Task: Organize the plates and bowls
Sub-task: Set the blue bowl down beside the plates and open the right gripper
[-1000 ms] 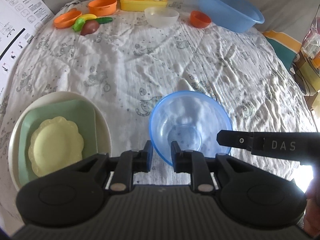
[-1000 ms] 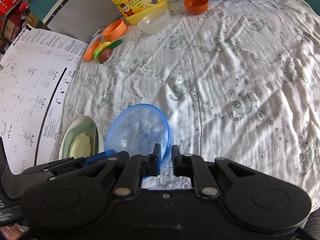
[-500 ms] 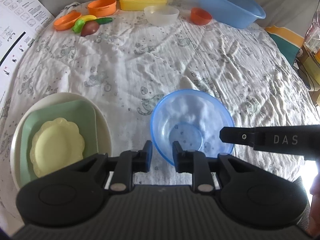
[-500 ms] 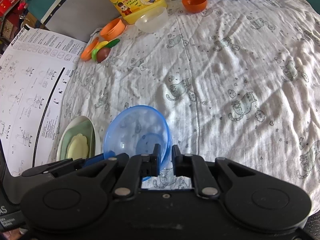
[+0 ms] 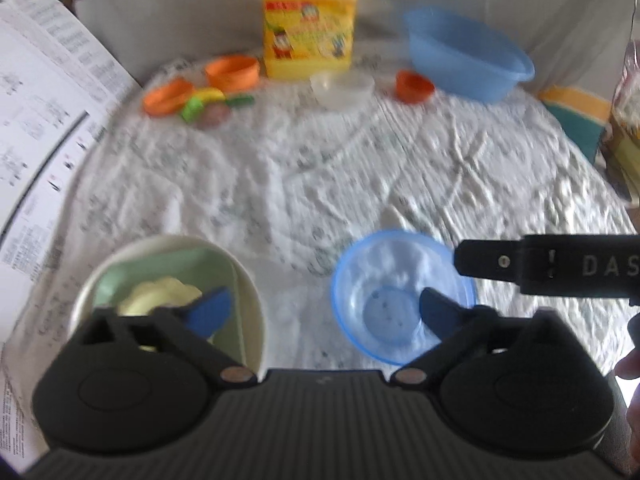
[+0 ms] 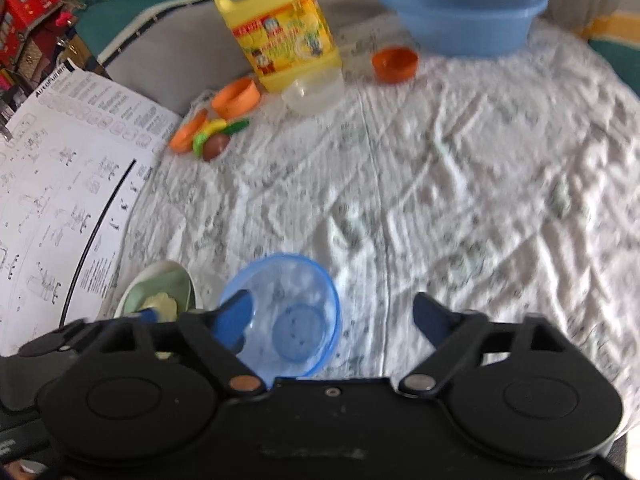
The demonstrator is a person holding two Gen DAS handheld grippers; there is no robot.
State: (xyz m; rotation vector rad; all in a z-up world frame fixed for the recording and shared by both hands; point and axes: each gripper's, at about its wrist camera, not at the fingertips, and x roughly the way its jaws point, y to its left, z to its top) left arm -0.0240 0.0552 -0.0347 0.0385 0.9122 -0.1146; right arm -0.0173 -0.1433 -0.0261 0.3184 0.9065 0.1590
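Observation:
A clear blue bowl (image 5: 400, 296) (image 6: 288, 312) sits upright on the printed cloth. To its left stands a stack: a white plate (image 5: 248, 280), a green square plate (image 5: 168, 272) and a yellow flower-shaped plate (image 5: 160, 294), also seen as the stack (image 6: 160, 292) in the right wrist view. My left gripper (image 5: 324, 310) hovers above the gap between stack and bowl. Its jaws are opening wide and no pad presses on anything. My right gripper (image 6: 334, 314) hangs over the bowl's right side, its jaws opening too, with nothing gripped.
At the back stand a yellow detergent jug (image 5: 308, 28), a big blue basin (image 5: 468, 56), a small clear bowl (image 5: 342, 86), orange cups (image 5: 232, 72) and toy vegetables (image 5: 208, 108). Printed paper sheets (image 6: 60, 200) lie at the left. A hand (image 5: 628, 364) shows at the right edge.
Both grippers were shut on the blue bowl's near rim; both have let go and sprung wide open. Both have lifted and tilted up, so more of the far table shows.

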